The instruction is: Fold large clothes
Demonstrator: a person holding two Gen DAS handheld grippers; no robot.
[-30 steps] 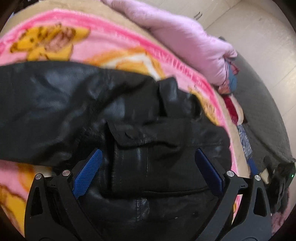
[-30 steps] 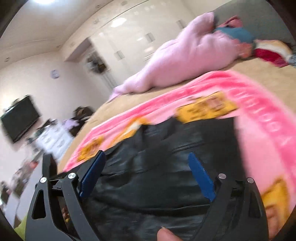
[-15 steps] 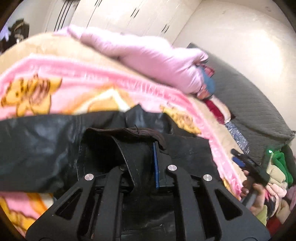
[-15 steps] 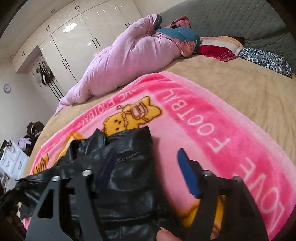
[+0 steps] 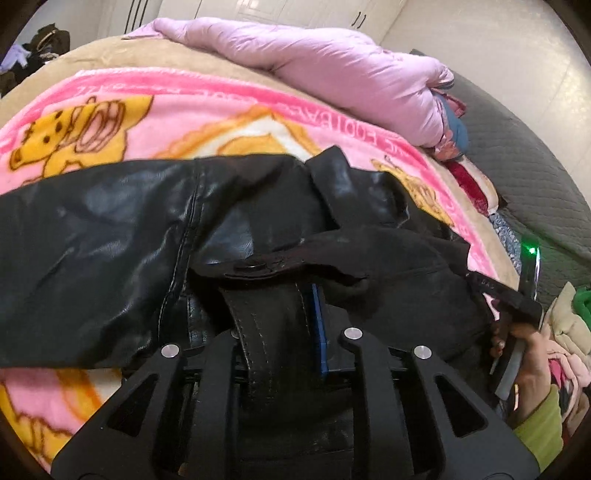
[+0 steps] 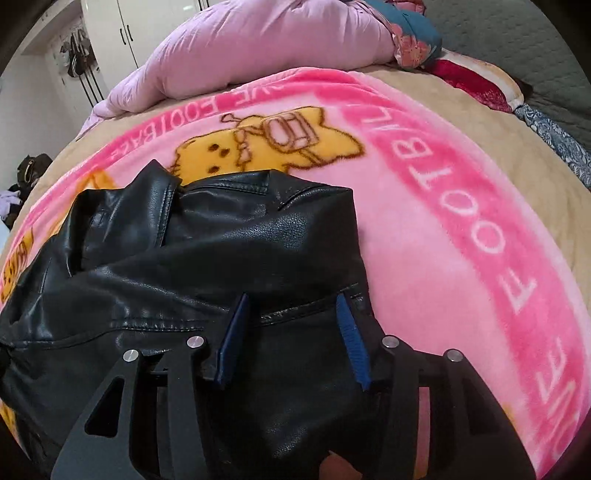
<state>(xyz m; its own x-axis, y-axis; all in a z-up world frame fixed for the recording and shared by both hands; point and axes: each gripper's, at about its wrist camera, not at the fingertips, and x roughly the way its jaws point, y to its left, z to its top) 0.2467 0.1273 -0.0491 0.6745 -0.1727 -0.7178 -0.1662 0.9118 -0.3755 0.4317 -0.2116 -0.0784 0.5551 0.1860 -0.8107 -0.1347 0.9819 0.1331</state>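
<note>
A black leather jacket [image 5: 110,236] lies crumpled on a pink cartoon blanket [image 5: 184,103]. My left gripper [image 5: 295,295] is shut on a stitched strap-like fold of the jacket, which rises between its pads under a snap flap. In the right wrist view the jacket [image 6: 221,240] spreads to the left, its right edge next to bare blanket [image 6: 443,203]. My right gripper [image 6: 291,299] hangs over the jacket's near right part. Its jaws are closing, with a seam ridge between the blue pads and gaps still showing. A hand [image 5: 524,354] holds that gripper at the jacket's right edge.
A lilac duvet [image 5: 332,74] is heaped along the bed's far side. Pillows [image 6: 480,85] and a grey quilted headboard [image 5: 535,166] lie to the right. White wardrobes [image 6: 122,33] stand behind. A pile of clothes [image 5: 565,321] sits beside the bed at right.
The left gripper went from wide open to shut on the jacket fold and lifted it slightly. The right gripper swung down onto the jacket's right part, its jaws narrowing.
</note>
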